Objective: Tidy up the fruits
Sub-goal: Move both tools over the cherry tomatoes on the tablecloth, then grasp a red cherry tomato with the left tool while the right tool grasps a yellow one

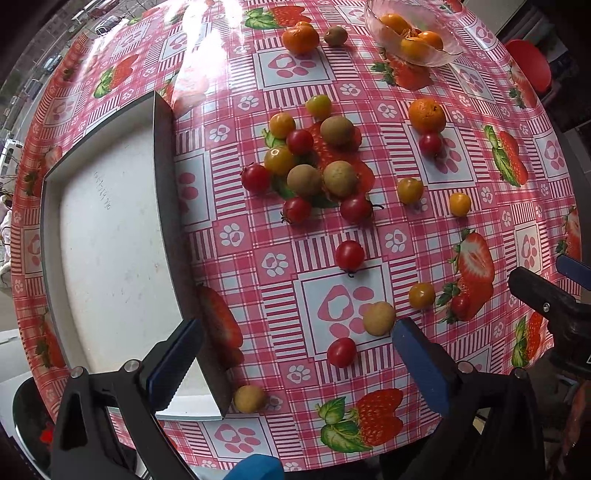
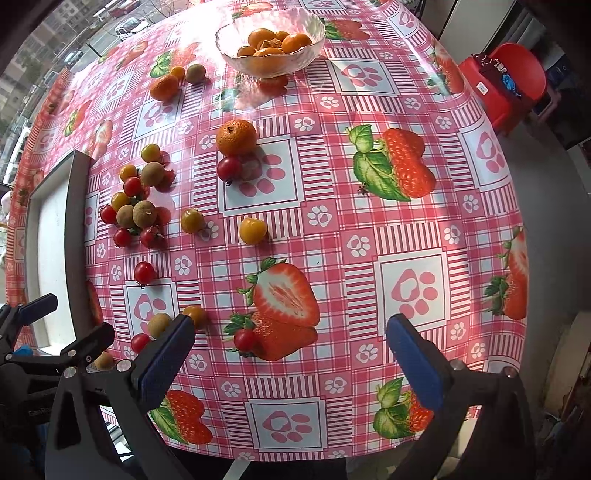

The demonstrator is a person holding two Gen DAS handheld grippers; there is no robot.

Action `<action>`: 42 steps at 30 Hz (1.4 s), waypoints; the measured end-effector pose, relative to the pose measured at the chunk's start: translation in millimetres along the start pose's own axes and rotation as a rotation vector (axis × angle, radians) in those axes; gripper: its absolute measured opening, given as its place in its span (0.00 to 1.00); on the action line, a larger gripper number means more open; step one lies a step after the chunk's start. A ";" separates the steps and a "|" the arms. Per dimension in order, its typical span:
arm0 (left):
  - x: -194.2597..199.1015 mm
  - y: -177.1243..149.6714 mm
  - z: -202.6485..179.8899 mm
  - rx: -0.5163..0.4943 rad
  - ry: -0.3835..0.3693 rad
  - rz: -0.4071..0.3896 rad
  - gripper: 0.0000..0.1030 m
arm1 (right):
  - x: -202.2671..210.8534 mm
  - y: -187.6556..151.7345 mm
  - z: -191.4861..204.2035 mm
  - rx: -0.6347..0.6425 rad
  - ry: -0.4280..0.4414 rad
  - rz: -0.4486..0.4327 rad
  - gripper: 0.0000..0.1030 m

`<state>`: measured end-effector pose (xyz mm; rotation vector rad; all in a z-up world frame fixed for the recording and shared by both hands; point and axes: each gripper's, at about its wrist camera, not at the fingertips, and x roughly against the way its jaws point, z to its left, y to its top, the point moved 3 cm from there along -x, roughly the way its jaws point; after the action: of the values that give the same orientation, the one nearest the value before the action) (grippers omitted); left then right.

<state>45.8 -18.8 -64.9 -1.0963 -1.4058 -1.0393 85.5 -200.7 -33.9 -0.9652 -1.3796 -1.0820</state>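
Two grippers, your left point(image 1: 295, 350) and right point(image 2: 291, 350), jaws spread wide, holding nothing.
Round glossy tomatoes point(image 1: 300, 141) and matte longans point(image 1: 336, 130) lie scattered on the slick checked cloth point(image 2: 369, 236) beside your flat white tray point(image 1: 110, 236); dimpled mandarins point(image 2: 264, 44) fill the ribbed glass bowl point(image 2: 314, 27).

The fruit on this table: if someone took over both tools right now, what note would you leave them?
Left tool: open, empty, low over the table's near edge beside the white tray.
Right tool: open, empty, hovering over the tablecloth.
Done: several oranges already sit in the glass bowl at the far side. The tray holds nothing.
Left: two loose oranges, the cherry tomatoes, red and yellow, and the brown longan-like fruits, scattered and in a cluster next to the tray.
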 end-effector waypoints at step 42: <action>-102.2 72.3 -53.8 0.104 0.206 -0.010 0.21 | -74.4 73.8 56.2 0.136 0.092 0.002 0.21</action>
<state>133.3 -65.0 -158.5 -0.8814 -1.2861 -1.0428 148.7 -126.0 -101.5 -0.8084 -1.3585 -1.0056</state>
